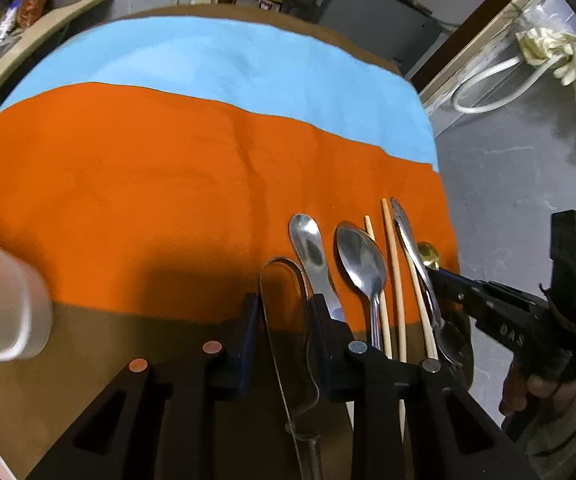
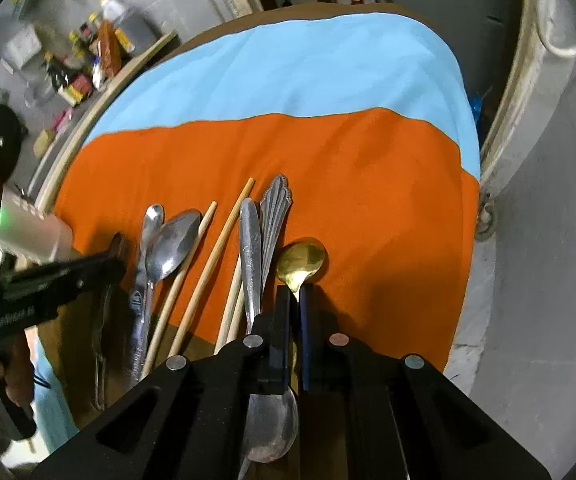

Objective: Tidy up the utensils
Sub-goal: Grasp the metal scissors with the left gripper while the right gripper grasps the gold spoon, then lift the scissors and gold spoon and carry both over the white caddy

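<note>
Utensils lie side by side on the near part of the orange cloth (image 2: pixel 368 184), handles toward the cameras: a gold spoon (image 2: pixel 302 260), a steel piece with a scalloped, ribbed handle (image 2: pixel 275 208), pale wooden chopsticks (image 2: pixel 207 264), a steel spoon (image 1: pixel 362 262) and a flat butter knife (image 1: pixel 308 248). The right gripper (image 2: pixel 298 300) has its black fingers pinched onto the gold spoon's thin neck, bowl just beyond the tips. The left gripper (image 1: pixel 283 308) stands at a narrow gap around a bent loop of thin metal (image 1: pixel 283 276) (whether the pads actually press it is hard to tell). Stamped marks on two steel handles are too blurred to read. A blue cloth (image 1: pixel 207 60) covers the far half of the brown counter (image 1: pixel 147 336). A blurred pale cylinder (image 1: pixel 3 300) is cut off at the left.
</note>
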Demonstrator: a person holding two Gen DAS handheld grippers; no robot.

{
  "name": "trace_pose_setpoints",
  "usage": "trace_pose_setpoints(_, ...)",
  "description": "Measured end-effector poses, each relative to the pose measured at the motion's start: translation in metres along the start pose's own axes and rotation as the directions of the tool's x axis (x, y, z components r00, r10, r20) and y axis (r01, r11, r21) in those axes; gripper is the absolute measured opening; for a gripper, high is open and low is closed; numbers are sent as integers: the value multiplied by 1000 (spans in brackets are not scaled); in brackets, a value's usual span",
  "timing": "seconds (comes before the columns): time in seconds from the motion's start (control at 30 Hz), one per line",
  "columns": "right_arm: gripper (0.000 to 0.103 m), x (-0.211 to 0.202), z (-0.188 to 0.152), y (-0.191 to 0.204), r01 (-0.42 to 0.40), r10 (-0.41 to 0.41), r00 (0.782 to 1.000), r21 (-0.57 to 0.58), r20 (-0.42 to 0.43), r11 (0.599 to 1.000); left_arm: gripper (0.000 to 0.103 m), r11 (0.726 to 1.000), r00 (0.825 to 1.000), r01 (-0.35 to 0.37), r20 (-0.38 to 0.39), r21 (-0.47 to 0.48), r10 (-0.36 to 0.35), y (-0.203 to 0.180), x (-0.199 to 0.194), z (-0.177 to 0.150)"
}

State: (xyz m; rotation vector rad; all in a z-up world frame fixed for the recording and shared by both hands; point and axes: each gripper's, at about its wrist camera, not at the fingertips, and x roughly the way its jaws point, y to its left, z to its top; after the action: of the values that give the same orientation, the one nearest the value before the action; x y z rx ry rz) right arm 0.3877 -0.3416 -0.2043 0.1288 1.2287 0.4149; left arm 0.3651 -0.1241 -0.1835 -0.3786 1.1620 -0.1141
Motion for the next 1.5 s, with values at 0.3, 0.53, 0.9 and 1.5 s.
trace_pose_setpoints(0.3,4,-55,-35,11,-38,10,965,101,264,994,23,994,966,101,238,29,-105,15,-68,-34)
trace_pose_setpoints(0.53,2,-99,-53,38,1,-44,899,99,435,995,23,988,907,114,395,102,-145,18,-115,-46)
trace_pose_setpoints(0.9,2,-150,-48,107,-10,-16,798,41,603,999,23,985,833,97,530,140,-157,34,-186,-39)
trace_pose_setpoints(1.5,2,-171,4,287,-115,260,636,-244,726,963,23,994,698,-95,709,-51,102,150,-326,-24)
